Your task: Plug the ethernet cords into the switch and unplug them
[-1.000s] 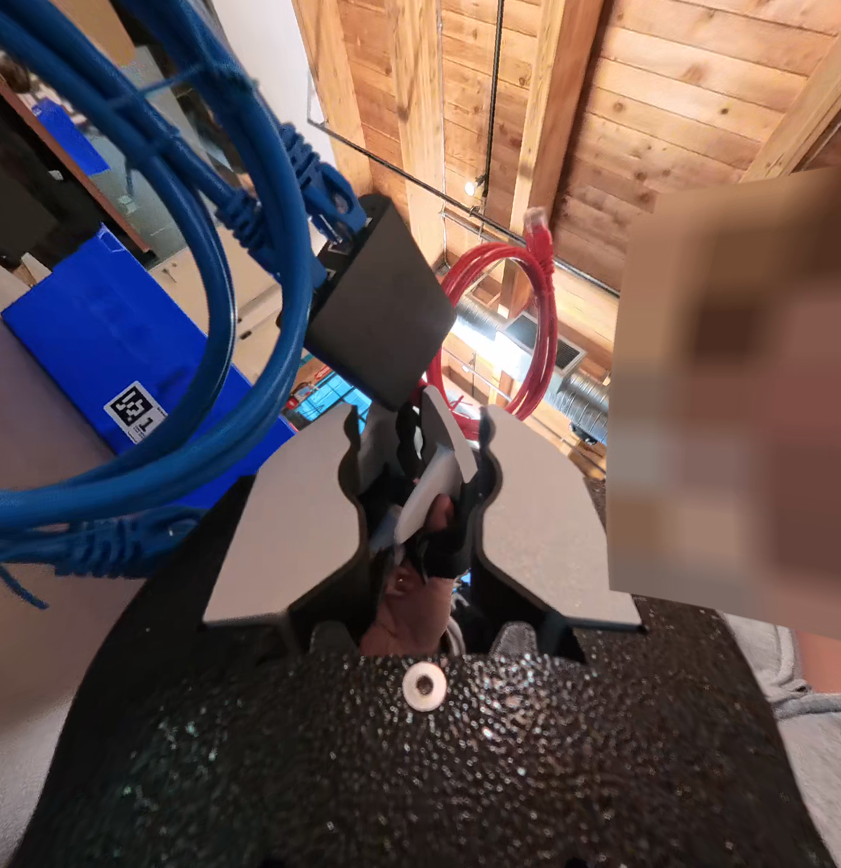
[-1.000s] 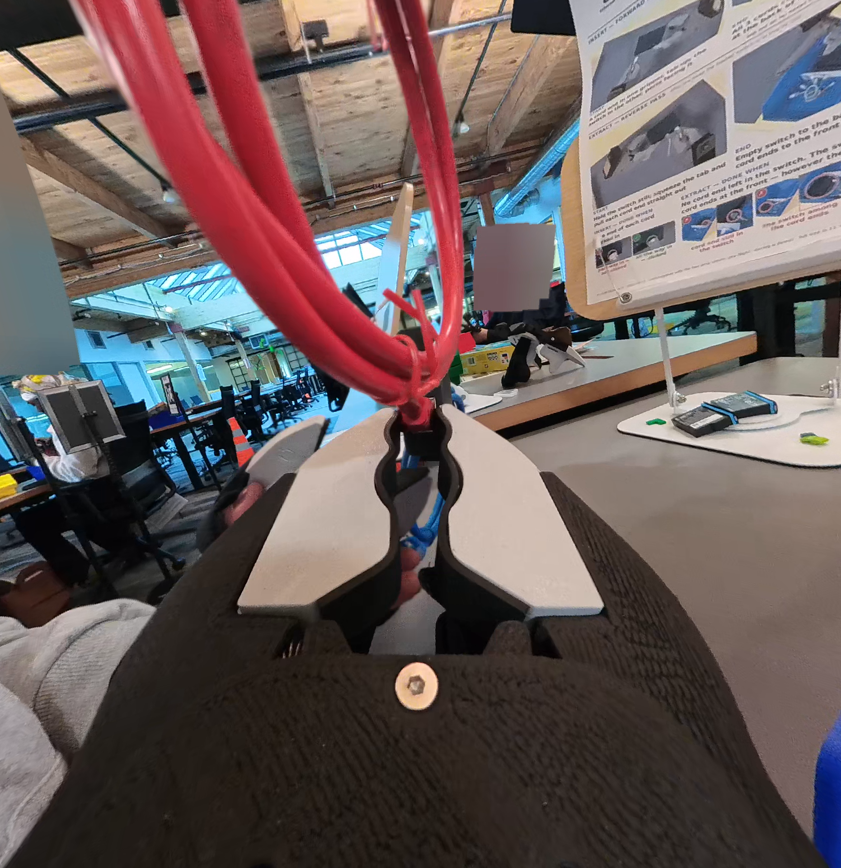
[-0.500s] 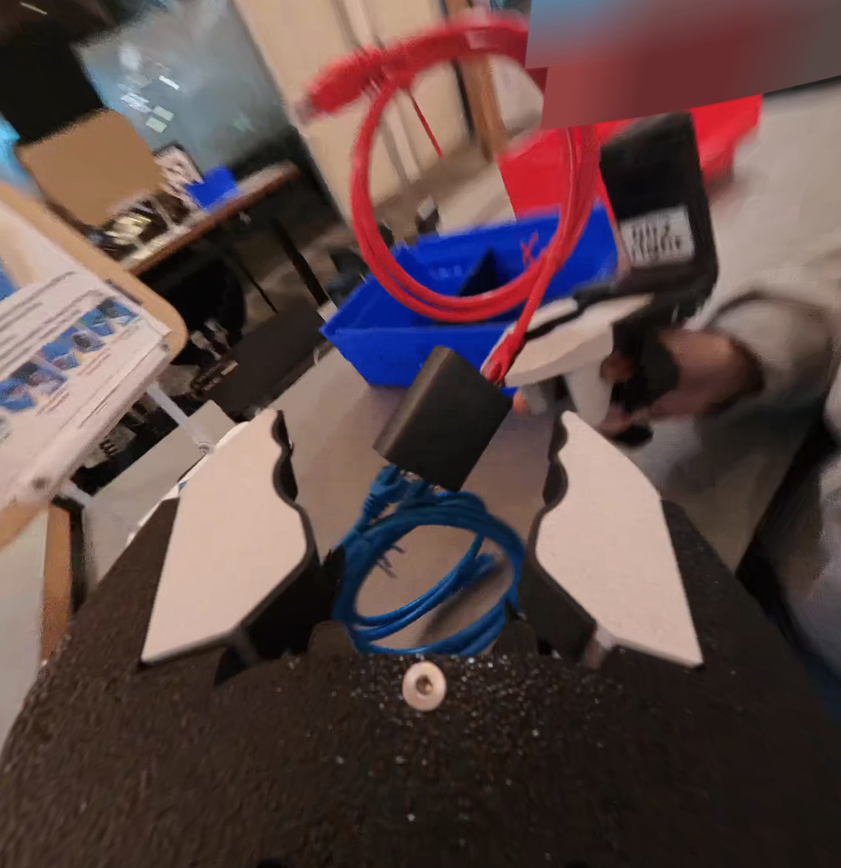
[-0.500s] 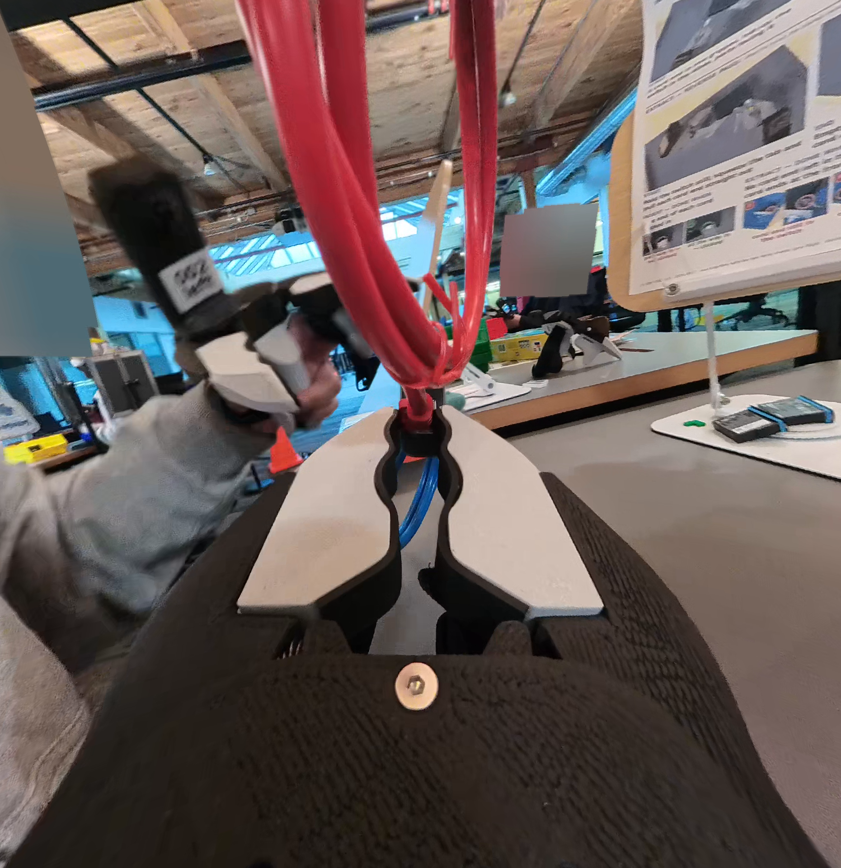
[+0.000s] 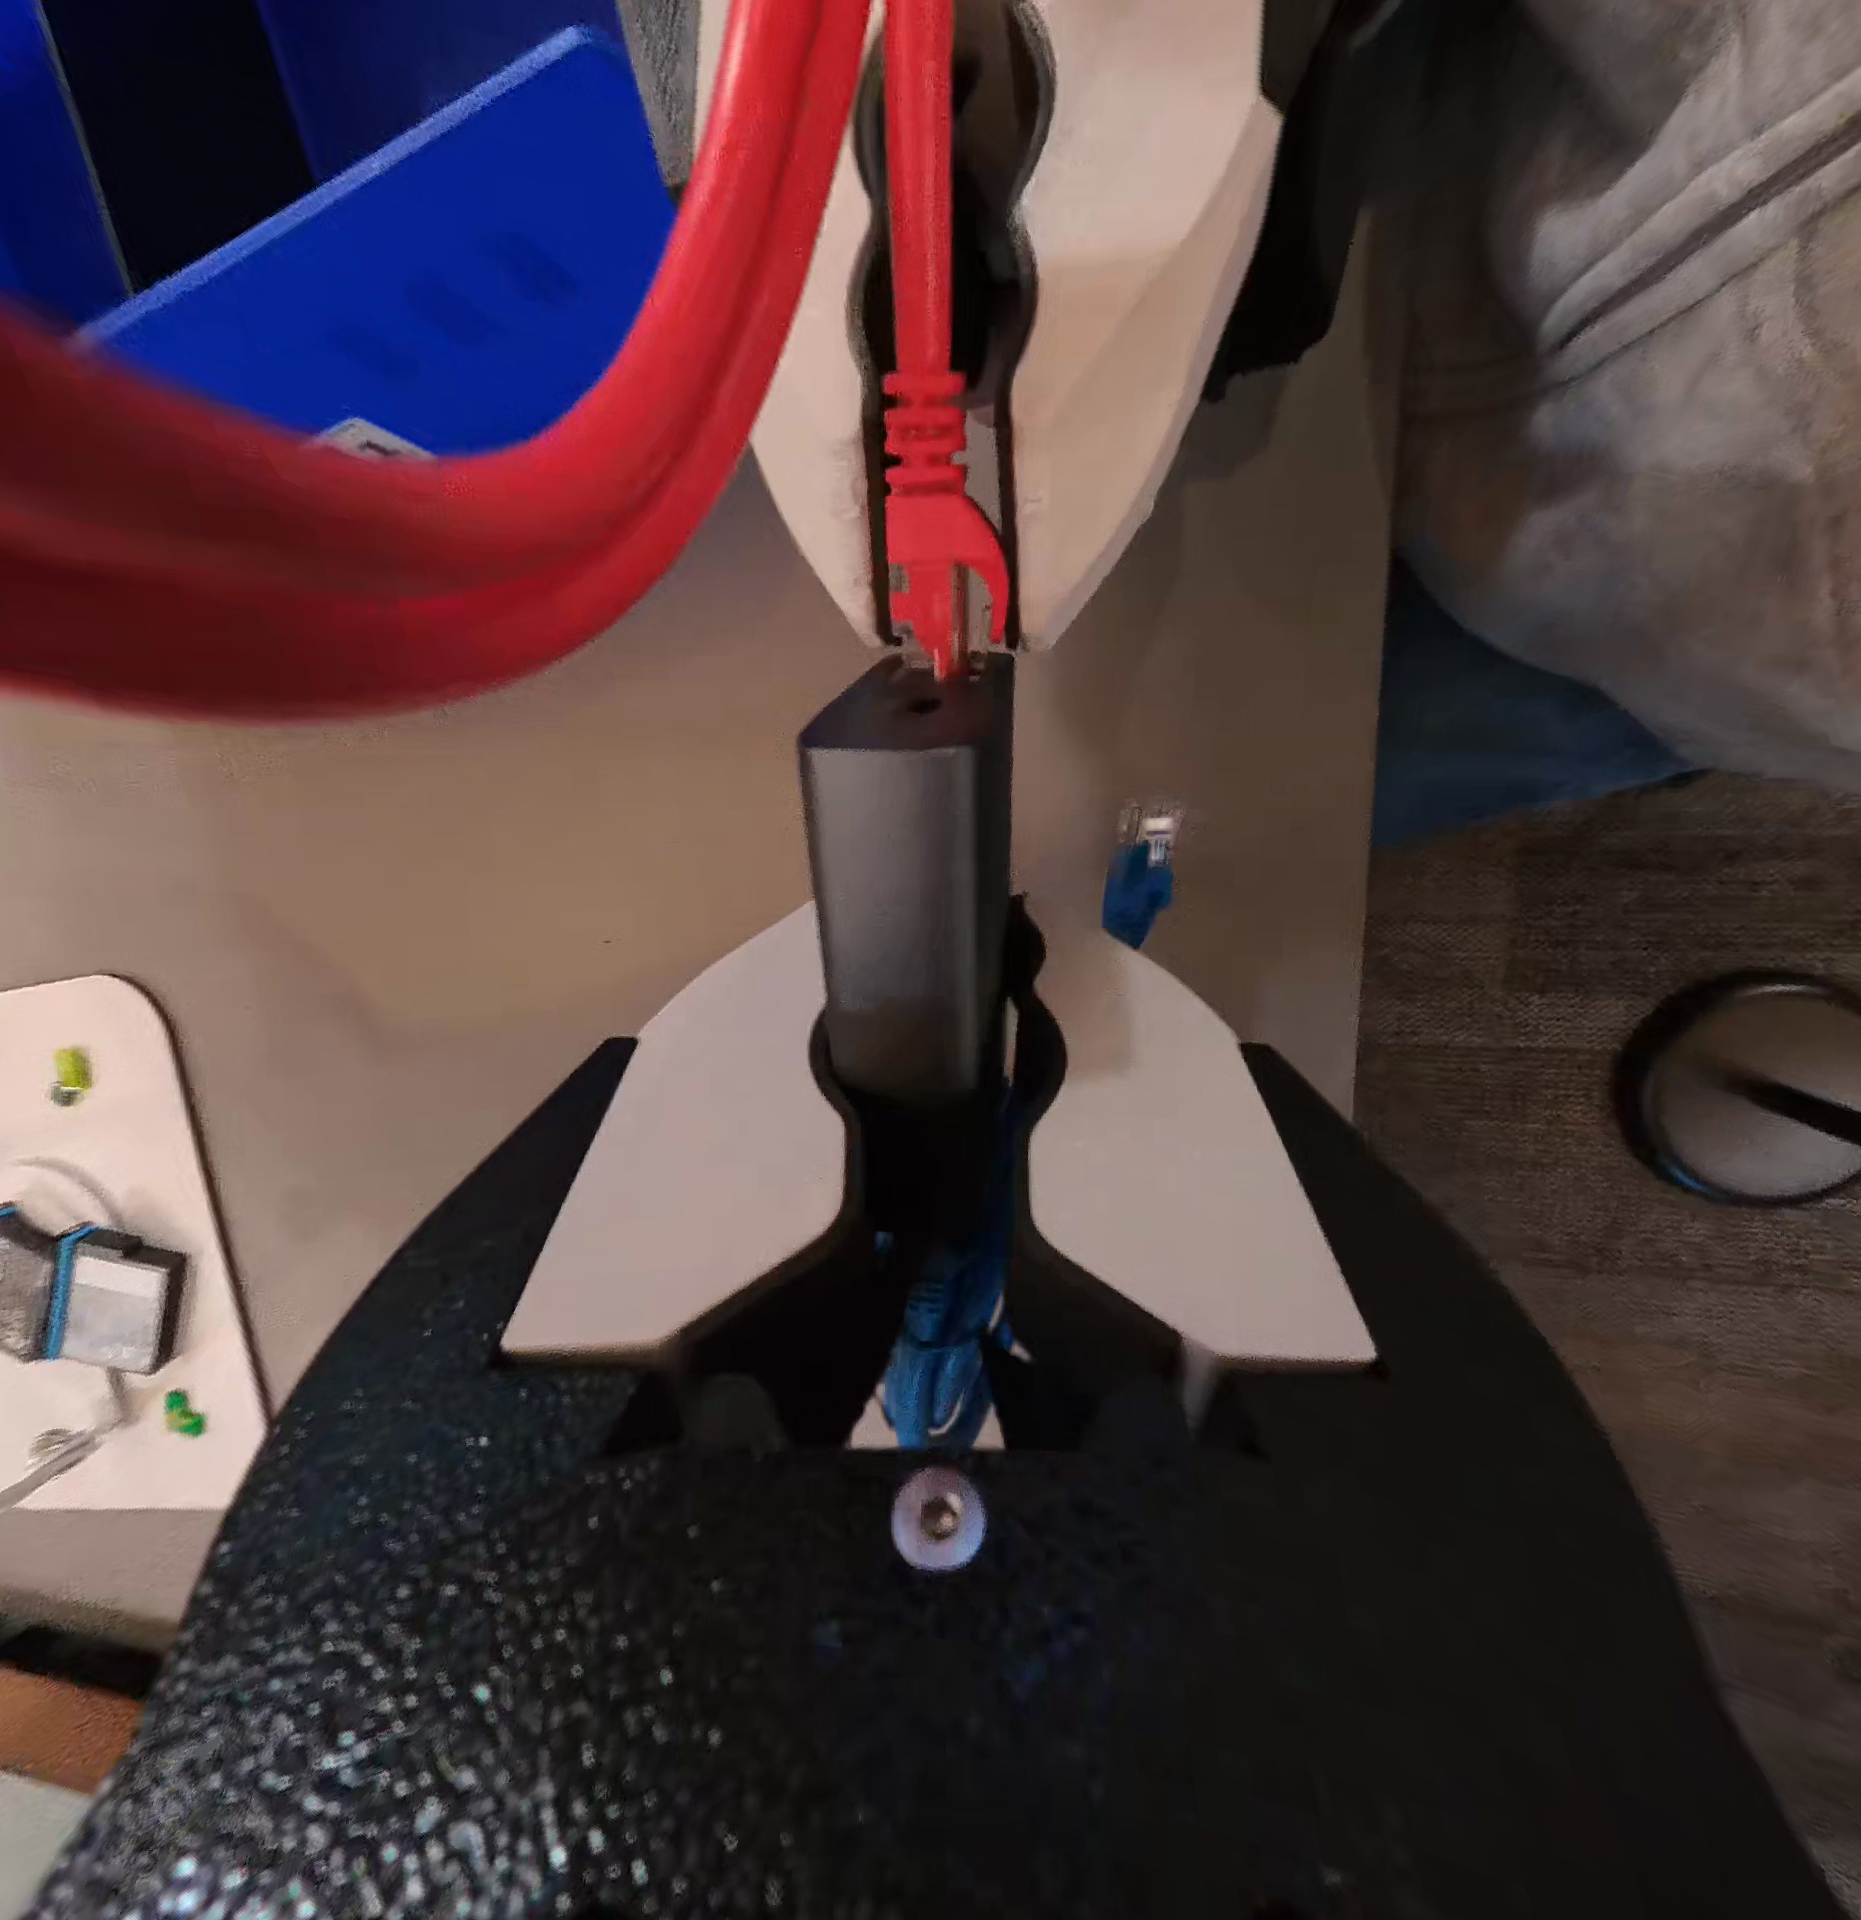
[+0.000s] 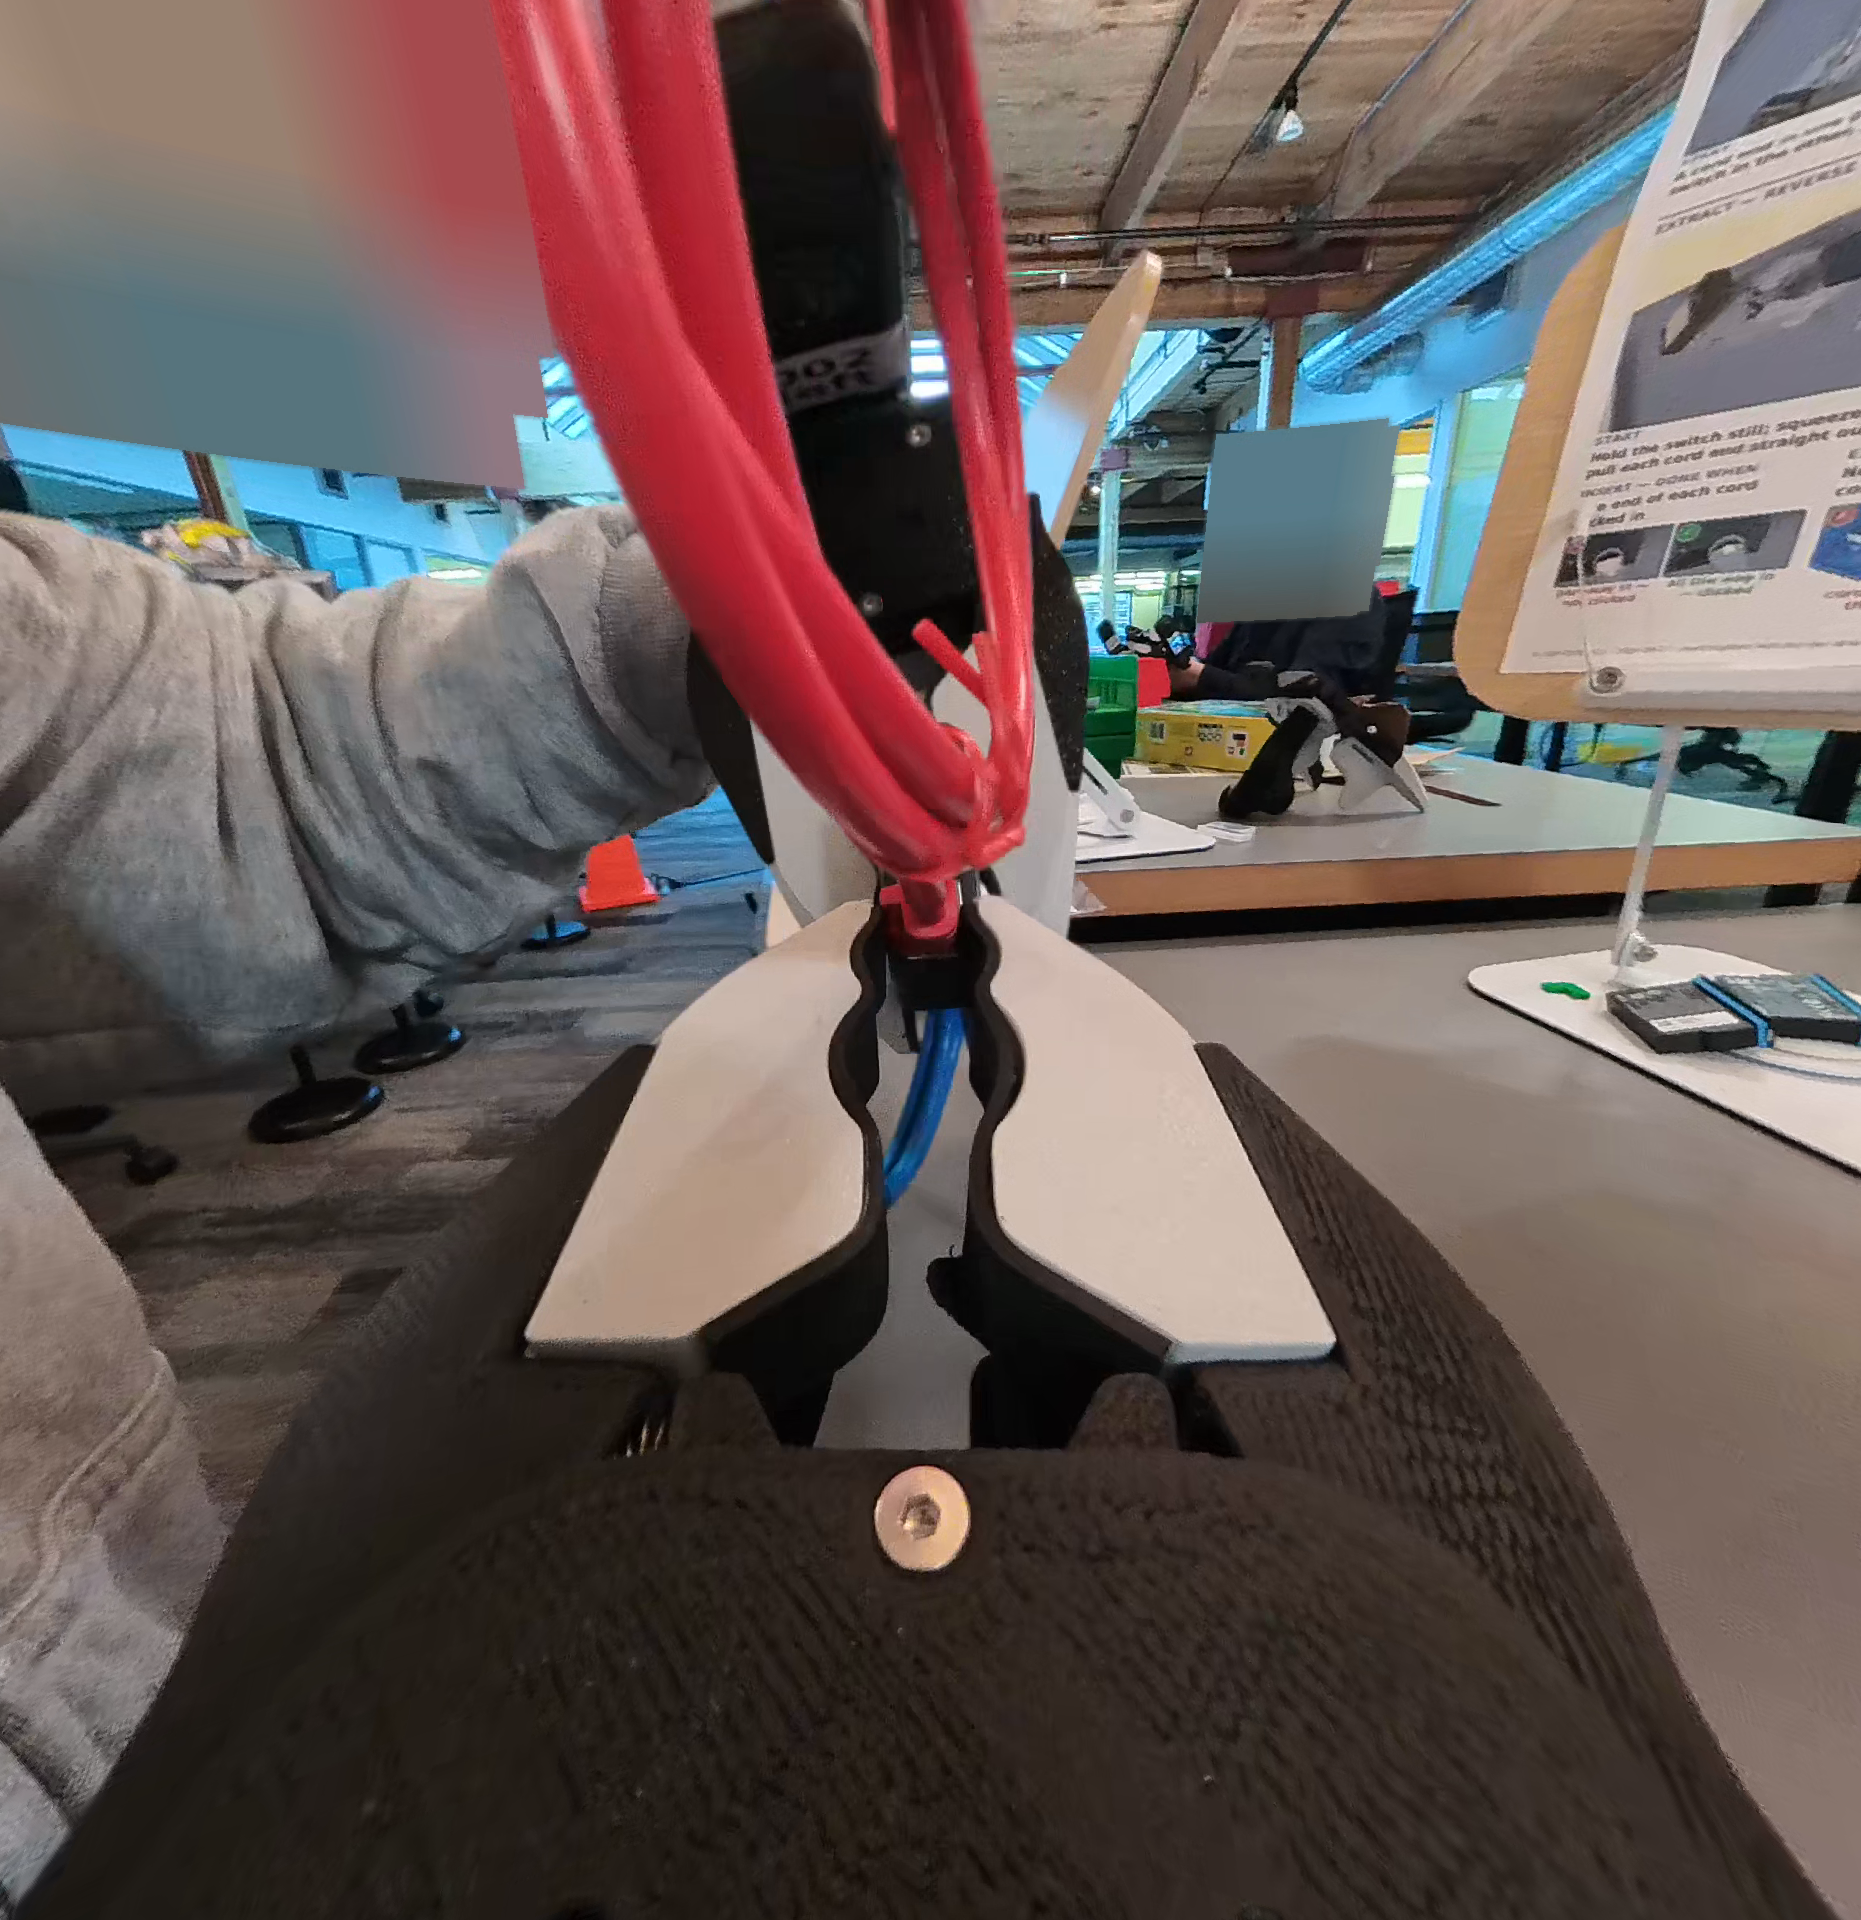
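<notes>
Left tool (image 5: 931,1049) clamped on the dark switch (image 5: 905,883), long axis pointing straight ahead. Right tool (image 5: 941,634) directly opposite, pinching the red cord's plug (image 5: 931,561), tip touching the switch's far end, in line.

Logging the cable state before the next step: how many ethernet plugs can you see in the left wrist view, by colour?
Red: 1, the red plug pinched in the right gripper at the switch's top port.
Blue: 1, the blue plug hanging free beside the switch.
Total: 2
</notes>
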`<state>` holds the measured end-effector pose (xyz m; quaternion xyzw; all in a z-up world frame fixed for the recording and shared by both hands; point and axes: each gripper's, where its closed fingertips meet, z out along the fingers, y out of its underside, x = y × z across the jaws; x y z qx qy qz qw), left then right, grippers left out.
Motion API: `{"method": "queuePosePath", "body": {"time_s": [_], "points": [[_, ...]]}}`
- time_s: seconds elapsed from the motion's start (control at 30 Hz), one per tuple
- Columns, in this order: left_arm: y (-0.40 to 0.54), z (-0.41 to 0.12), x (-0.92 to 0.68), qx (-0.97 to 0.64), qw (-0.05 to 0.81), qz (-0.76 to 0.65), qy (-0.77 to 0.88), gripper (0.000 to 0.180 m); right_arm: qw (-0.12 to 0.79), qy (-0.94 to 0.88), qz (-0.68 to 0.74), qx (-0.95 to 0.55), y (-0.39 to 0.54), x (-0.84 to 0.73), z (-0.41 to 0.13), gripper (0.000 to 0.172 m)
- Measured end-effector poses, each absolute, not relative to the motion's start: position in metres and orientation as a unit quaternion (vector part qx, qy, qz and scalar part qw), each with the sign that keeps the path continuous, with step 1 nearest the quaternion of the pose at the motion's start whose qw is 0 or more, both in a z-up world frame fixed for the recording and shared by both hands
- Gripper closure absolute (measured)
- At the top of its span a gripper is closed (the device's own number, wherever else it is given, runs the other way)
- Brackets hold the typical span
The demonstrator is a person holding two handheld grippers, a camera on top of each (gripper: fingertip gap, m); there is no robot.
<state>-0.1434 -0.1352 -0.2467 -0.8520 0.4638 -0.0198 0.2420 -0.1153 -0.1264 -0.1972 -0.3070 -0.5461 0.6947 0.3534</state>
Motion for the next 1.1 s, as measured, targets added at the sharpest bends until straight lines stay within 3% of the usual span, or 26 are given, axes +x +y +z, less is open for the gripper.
{"method": "queuePosePath", "body": {"time_s": [0.37, 0.73, 1.1], "points": [[-0.155, -0.258, -0.147, -0.859, 0.139, -0.031, 0.492, 0.158, 0.387, -0.618, 0.628, -0.272, -0.139, -0.116, -0.215, 0.154], [-0.161, -0.259, -0.151, -0.862, 0.055, 0.008, 0.504, 0.158, 0.421, -0.645, 0.589, -0.244, -0.144, -0.114, -0.224, 0.161], [-0.164, -0.256, -0.149, -0.871, 0.04, 0.011, 0.489, 0.159, 0.449, -0.634, 0.573, -0.26, -0.143, -0.114, -0.222, 0.159]]}}
